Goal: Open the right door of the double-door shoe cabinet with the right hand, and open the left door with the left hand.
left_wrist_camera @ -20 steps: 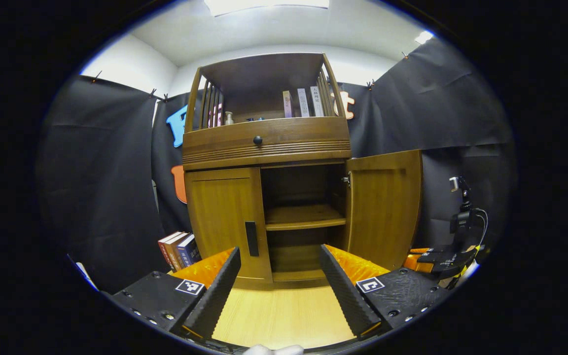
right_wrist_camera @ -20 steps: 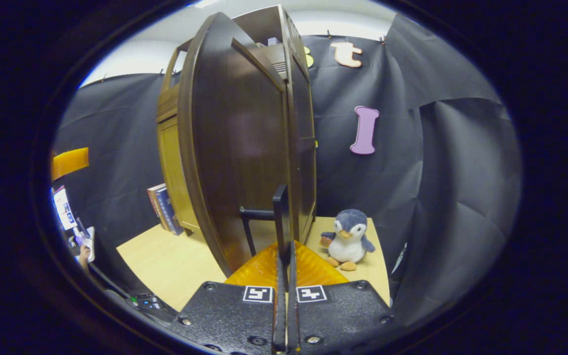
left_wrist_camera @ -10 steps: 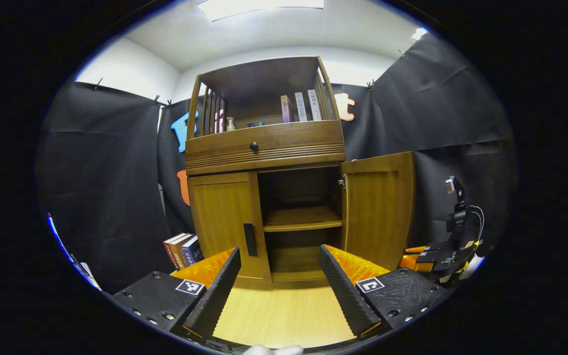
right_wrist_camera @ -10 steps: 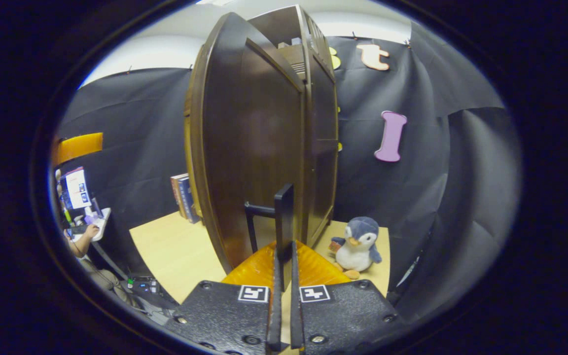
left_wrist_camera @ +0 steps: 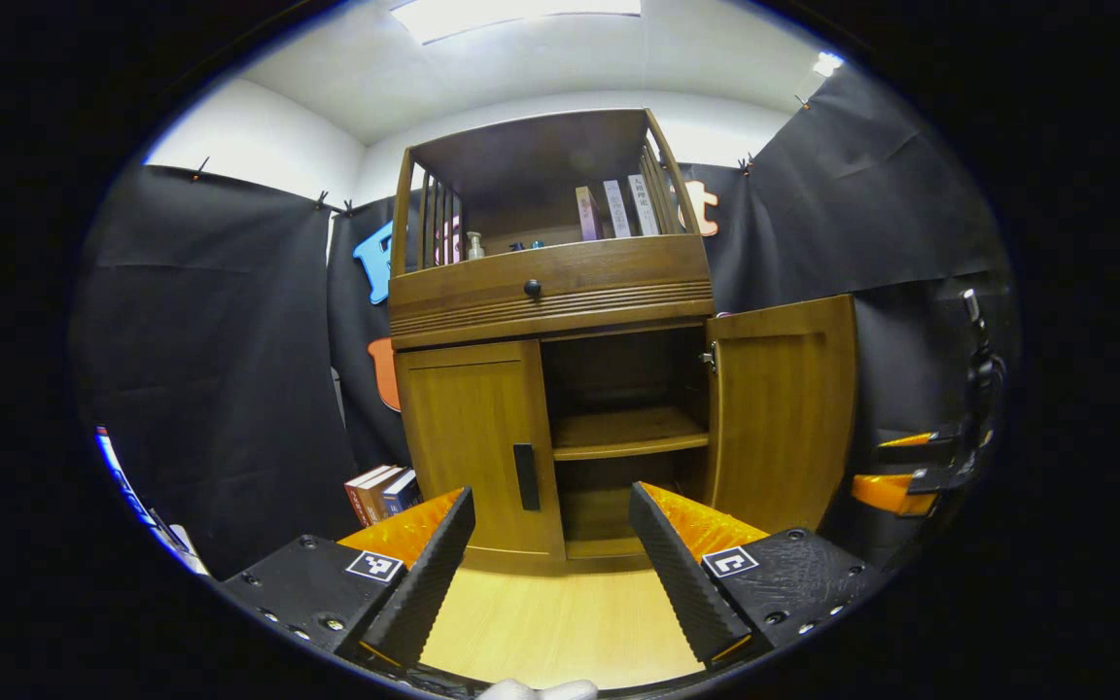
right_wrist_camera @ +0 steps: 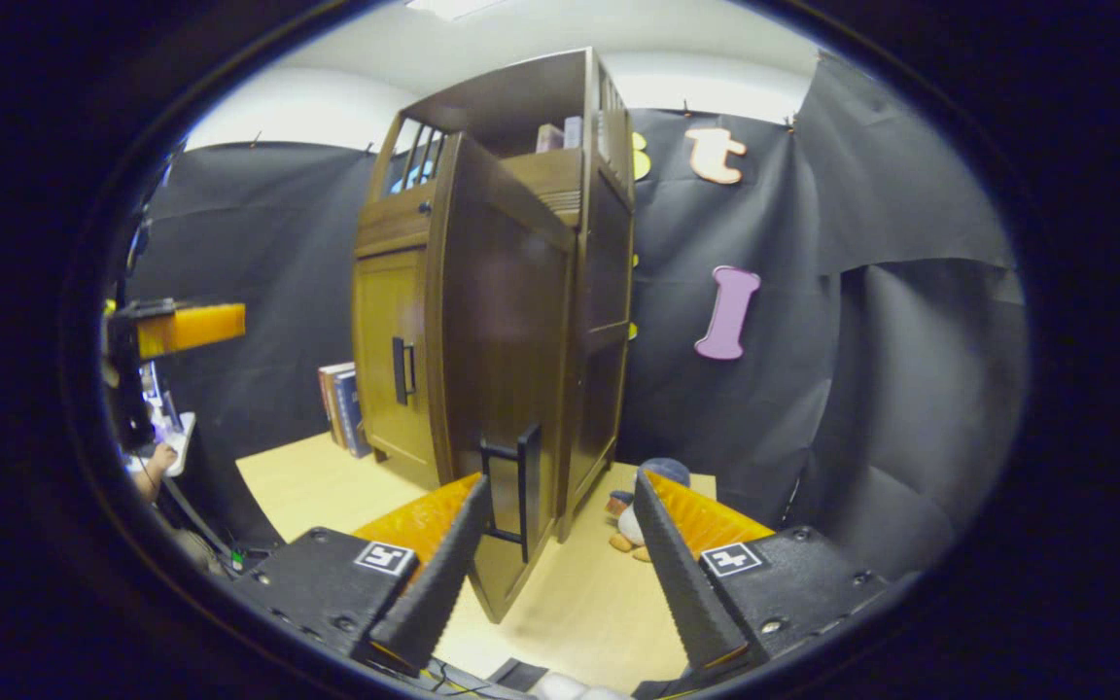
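The wooden shoe cabinet (left_wrist_camera: pixel 545 282) stands ahead in the left gripper view. Its left door (left_wrist_camera: pixel 468 437) is closed, with a dark handle (left_wrist_camera: pixel 525 476). Its right door (left_wrist_camera: pixel 784 408) is swung wide, baring the inner shelf (left_wrist_camera: pixel 623 433). My left gripper (left_wrist_camera: pixel 550 491) is open, a short way in front of the left door. In the right gripper view the right door (right_wrist_camera: pixel 497 369) stands edge-on, and its handle (right_wrist_camera: pixel 521 476) sits just beyond my open right gripper (right_wrist_camera: pixel 560 481), untouched. The right gripper (left_wrist_camera: pixel 910 476) also hangs off past the open door.
Several books (left_wrist_camera: pixel 383 489) lean on the floor left of the cabinet. A plush penguin (right_wrist_camera: pixel 630 520) sits on the wooden floor (right_wrist_camera: pixel 579 603) behind the open door, partly hidden by a finger. The left gripper (right_wrist_camera: pixel 181 326) and a person's hand (right_wrist_camera: pixel 154 467) show at far left.
My right gripper has opened, let go of the right door's handle and drawn back from it. The left gripper stays open, and its view has shifted slightly.
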`<state>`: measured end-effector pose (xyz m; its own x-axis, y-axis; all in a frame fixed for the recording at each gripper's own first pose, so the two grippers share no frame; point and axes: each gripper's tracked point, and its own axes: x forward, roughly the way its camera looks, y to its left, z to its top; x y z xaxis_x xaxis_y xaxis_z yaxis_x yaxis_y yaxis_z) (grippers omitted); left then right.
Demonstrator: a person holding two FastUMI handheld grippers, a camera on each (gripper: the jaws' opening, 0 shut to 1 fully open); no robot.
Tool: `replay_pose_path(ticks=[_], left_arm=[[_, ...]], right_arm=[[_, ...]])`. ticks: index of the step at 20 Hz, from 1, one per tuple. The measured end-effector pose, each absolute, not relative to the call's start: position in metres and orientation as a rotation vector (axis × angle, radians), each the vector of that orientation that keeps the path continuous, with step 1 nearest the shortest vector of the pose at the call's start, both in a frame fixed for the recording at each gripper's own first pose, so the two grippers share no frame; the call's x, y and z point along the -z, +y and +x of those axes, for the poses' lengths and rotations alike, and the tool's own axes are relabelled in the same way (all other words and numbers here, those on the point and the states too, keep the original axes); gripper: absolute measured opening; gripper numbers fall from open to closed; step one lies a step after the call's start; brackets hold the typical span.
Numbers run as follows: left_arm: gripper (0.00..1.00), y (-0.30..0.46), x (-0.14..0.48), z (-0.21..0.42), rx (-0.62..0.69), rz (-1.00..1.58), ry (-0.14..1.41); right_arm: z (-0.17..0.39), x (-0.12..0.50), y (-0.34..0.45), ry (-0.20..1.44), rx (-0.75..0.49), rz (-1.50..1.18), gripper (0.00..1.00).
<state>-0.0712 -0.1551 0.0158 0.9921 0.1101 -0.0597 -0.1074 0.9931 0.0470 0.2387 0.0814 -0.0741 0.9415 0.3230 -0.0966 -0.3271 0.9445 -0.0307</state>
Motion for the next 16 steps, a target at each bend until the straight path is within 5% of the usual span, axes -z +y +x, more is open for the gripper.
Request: replay_pose_path(ticks=[3,9,16], left_arm=[[0.96,-0.133,-0.008,-0.052,-0.099,0.036,0.062],[0.96,-0.073,0.002,-0.011,-0.062,0.043,0.05],[0.96,-0.028,0.041,0.041,0.025,0.015,0.068]], right_arm=[[0.237,0.06,0.082,0.068,-0.236,-0.012,0.99],[0.241,0.042,0.093,0.02,-0.02,-0.007,0.99],[0.23,0.054,0.181,0.049,0.069,-0.027,0.99]])
